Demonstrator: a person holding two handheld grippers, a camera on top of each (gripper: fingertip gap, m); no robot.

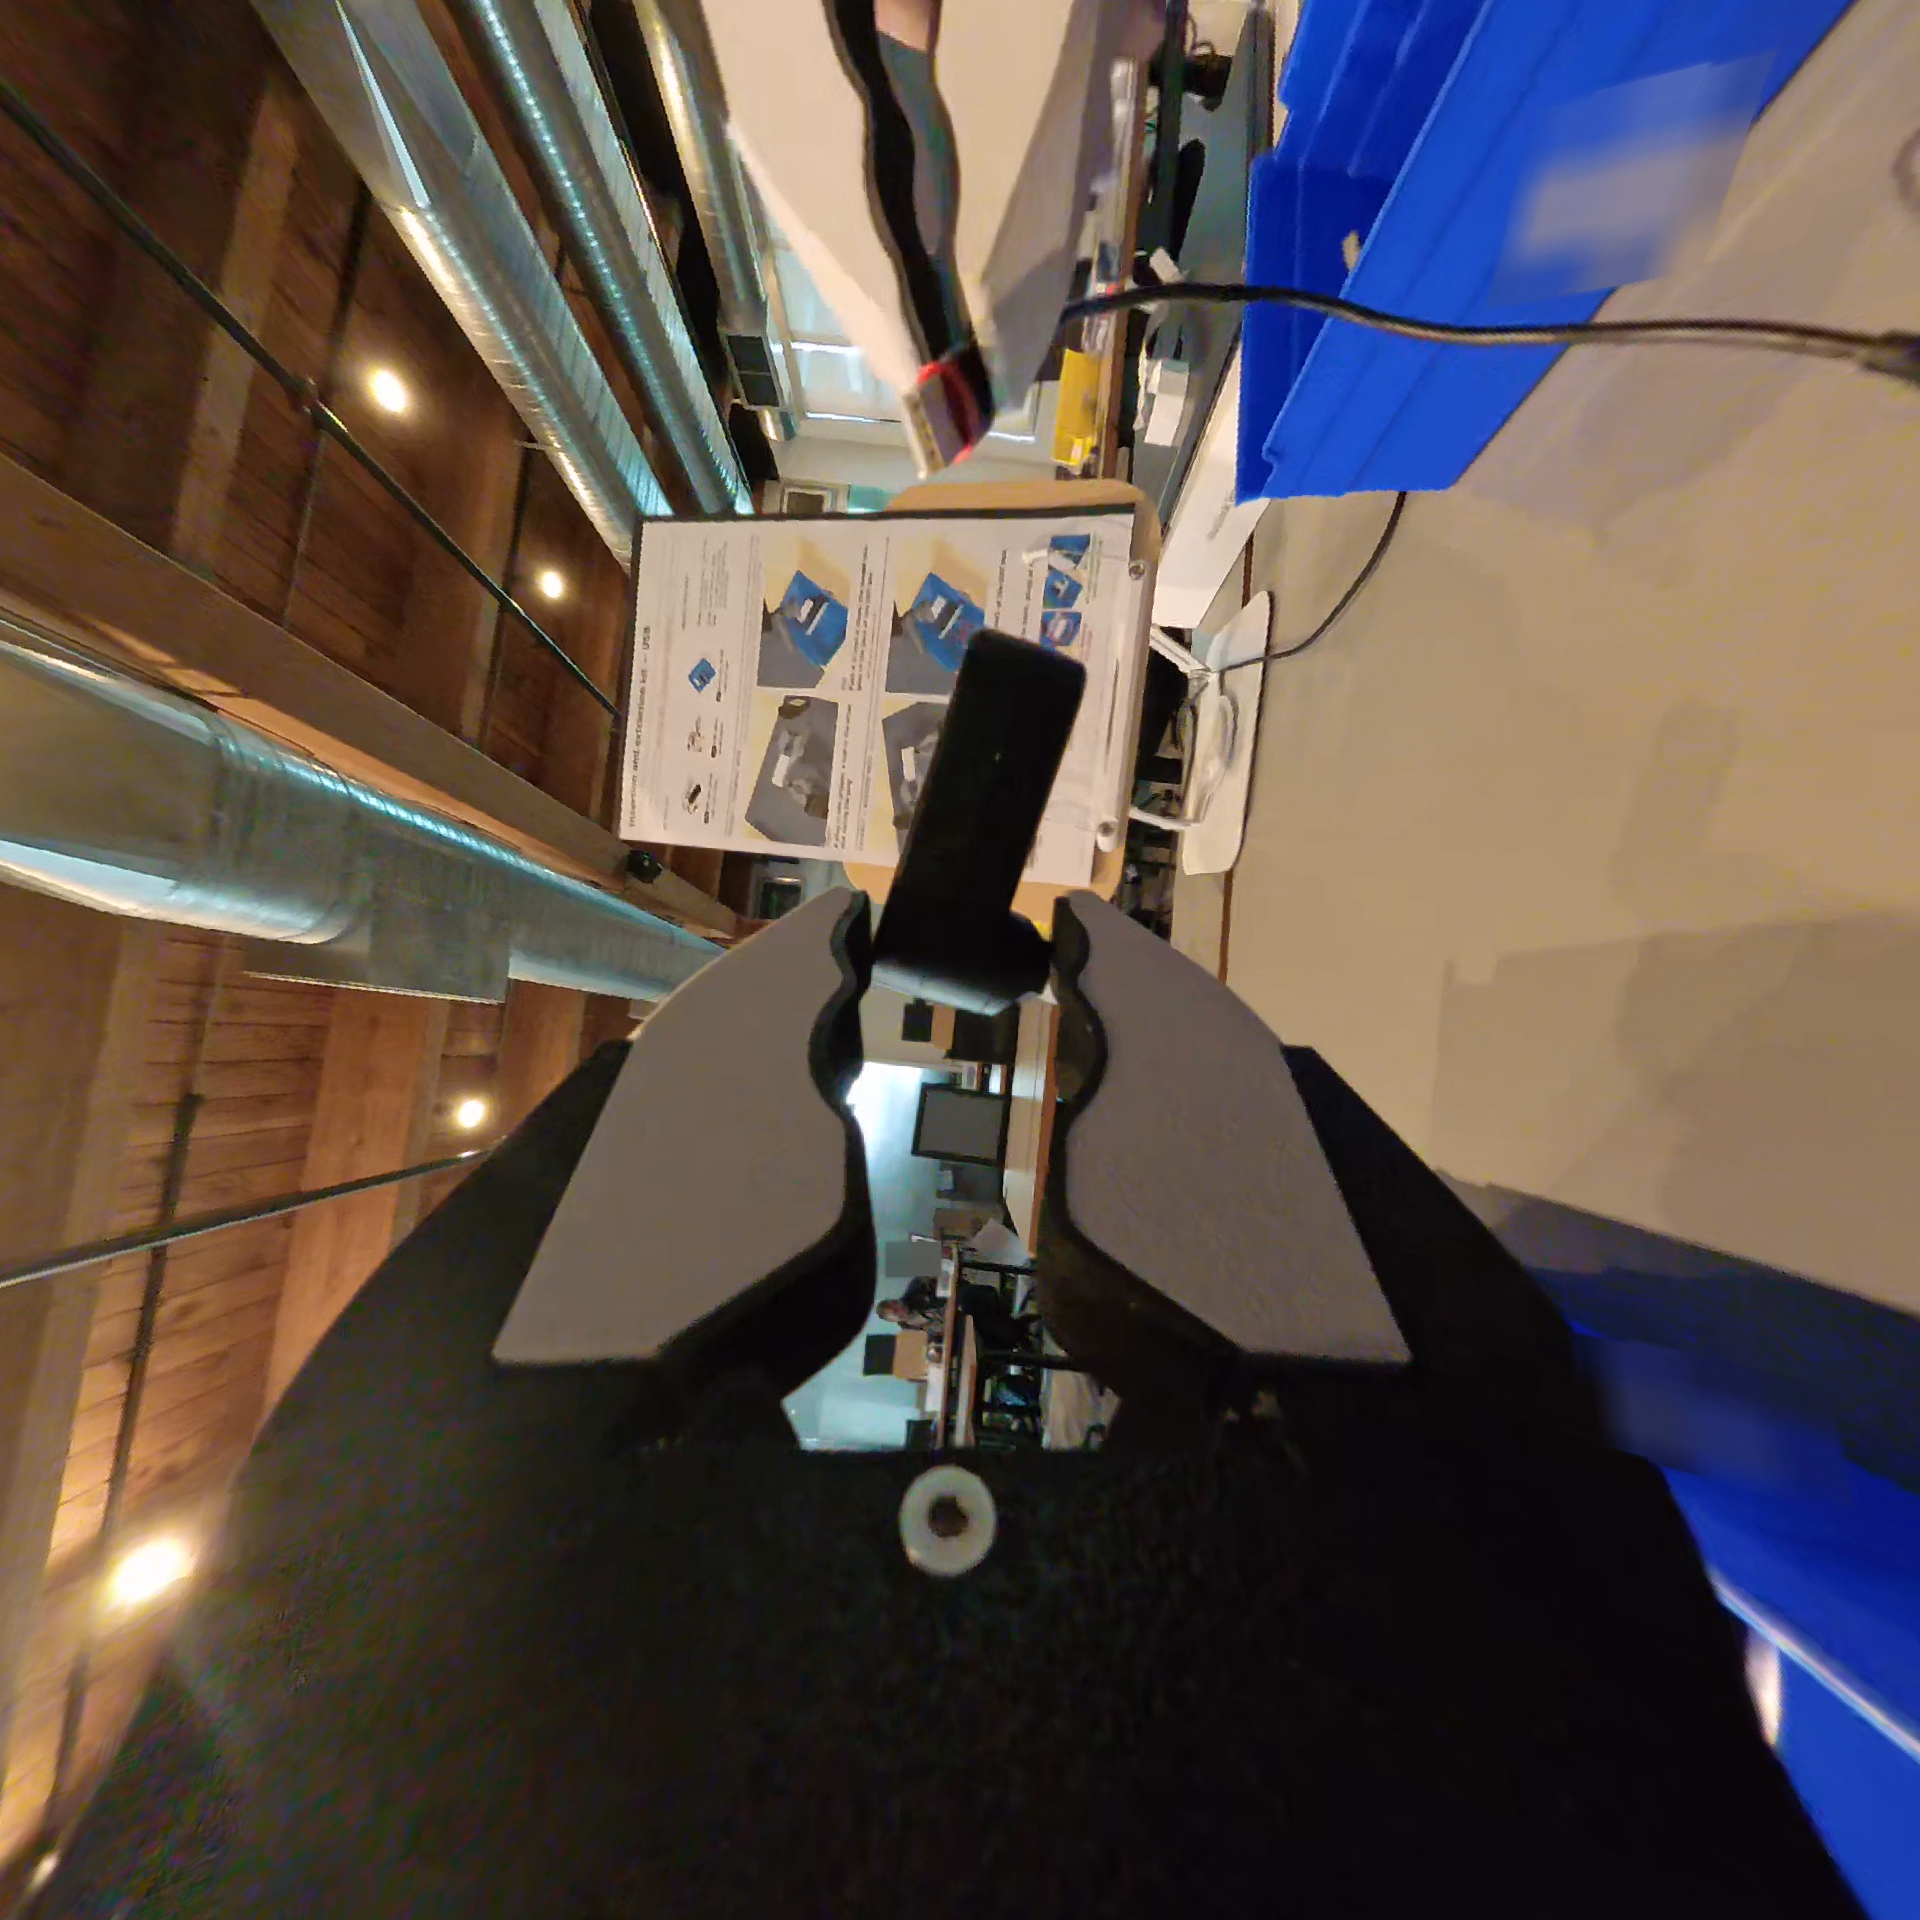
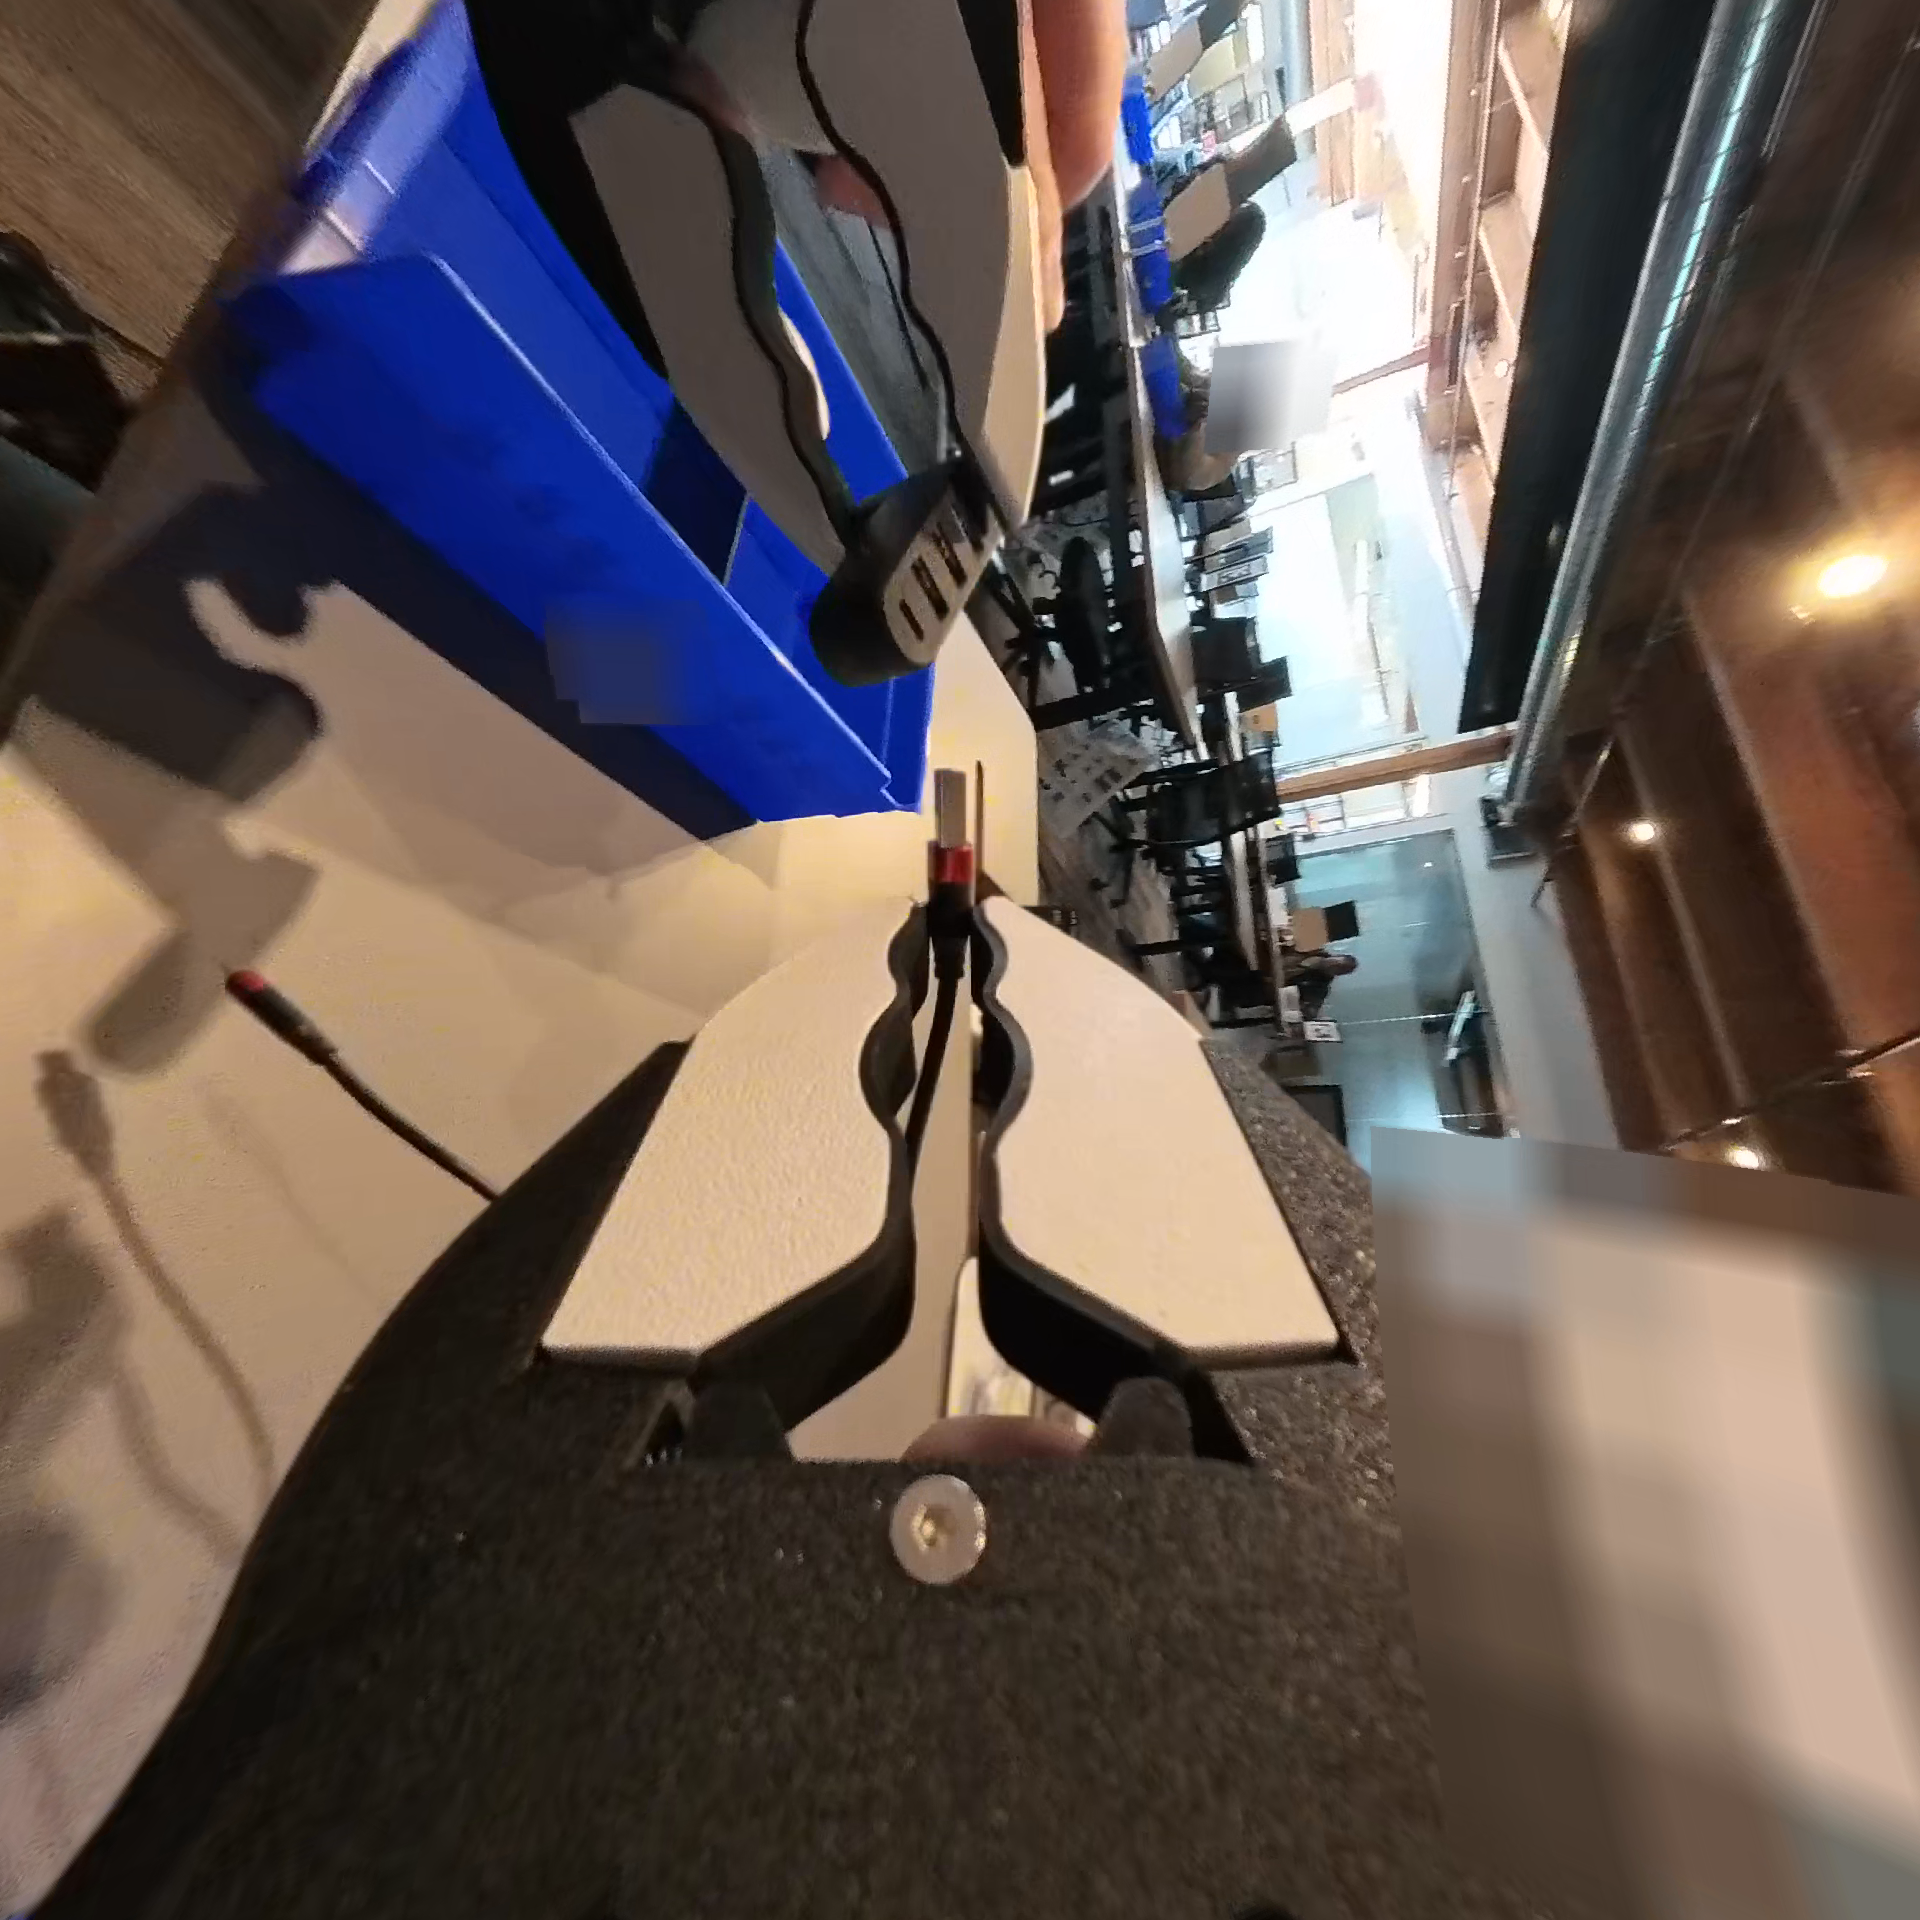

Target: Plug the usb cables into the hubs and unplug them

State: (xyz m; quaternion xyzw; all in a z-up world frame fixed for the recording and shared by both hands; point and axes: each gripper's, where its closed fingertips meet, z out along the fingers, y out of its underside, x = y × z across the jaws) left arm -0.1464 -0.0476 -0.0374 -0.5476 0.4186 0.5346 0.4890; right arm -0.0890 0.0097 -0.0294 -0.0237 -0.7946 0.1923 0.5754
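My left gripper (image 1: 956, 935) is shut on a black USB hub (image 1: 982, 790) that sticks out past the fingertips, held in the air. In the right wrist view the same hub (image 2: 909, 597) shows its row of ports between the left gripper's fingers (image 2: 727, 312). My right gripper (image 2: 948, 914) is shut on a black USB cable's plug (image 2: 952, 831), with a red collar and a metal tip pointing toward the hub, a gap apart. In the left wrist view that plug (image 1: 940, 400) shows in the right gripper, above and beyond the hub.
Blue plastic bins (image 1: 1455, 260) (image 2: 499, 436) stand on the pale table (image 1: 1558, 779). A black cable (image 1: 1558, 332) runs over the table. Its other red-collared end (image 2: 255, 987) lies loose on the table. A printed instruction sheet on a board (image 1: 883, 675) stands behind. Some 9 cm of space lies between my two pairs of fingers.
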